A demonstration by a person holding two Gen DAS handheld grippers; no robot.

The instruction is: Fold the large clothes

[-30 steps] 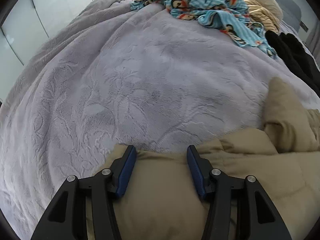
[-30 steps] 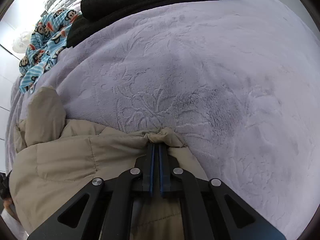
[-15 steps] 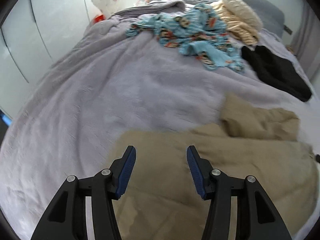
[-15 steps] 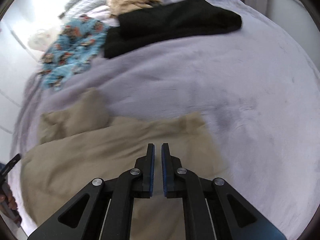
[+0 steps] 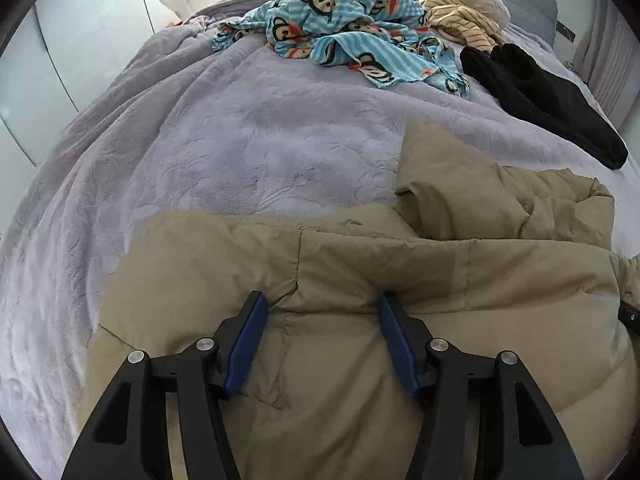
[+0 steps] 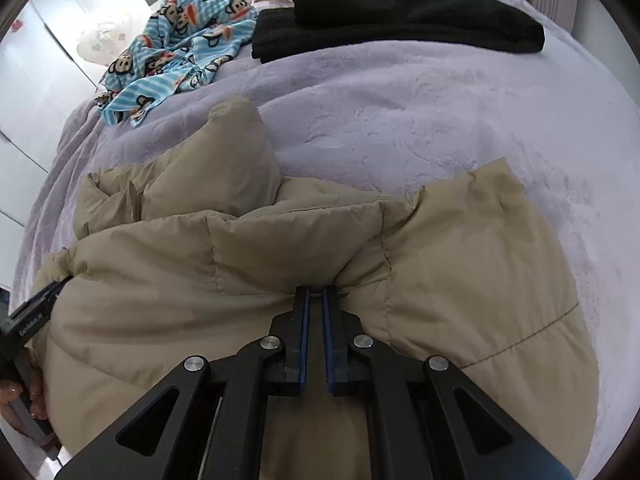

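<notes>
A: Largest first. What lies beyond the fingers?

B: Bed under a lilac blanket [image 5: 248, 136]. Tan puffer jacket [image 5: 420, 280] spread directly under and ahead of both grippers, one sleeve bunched ahead-right of the left fingers.

A: Farther out?

B: Black garment [image 6: 396, 20], monkey-print cloth [image 5: 360, 28], cream knit [image 5: 460, 12], all well beyond the fingertips.

A: Grippers?

B: Left gripper [image 5: 320, 304]: fingers spread wide over the jacket, gripping nothing. Right gripper [image 6: 315, 294]: fingers nearly together, pinching a jacket fold at the tips.
</notes>
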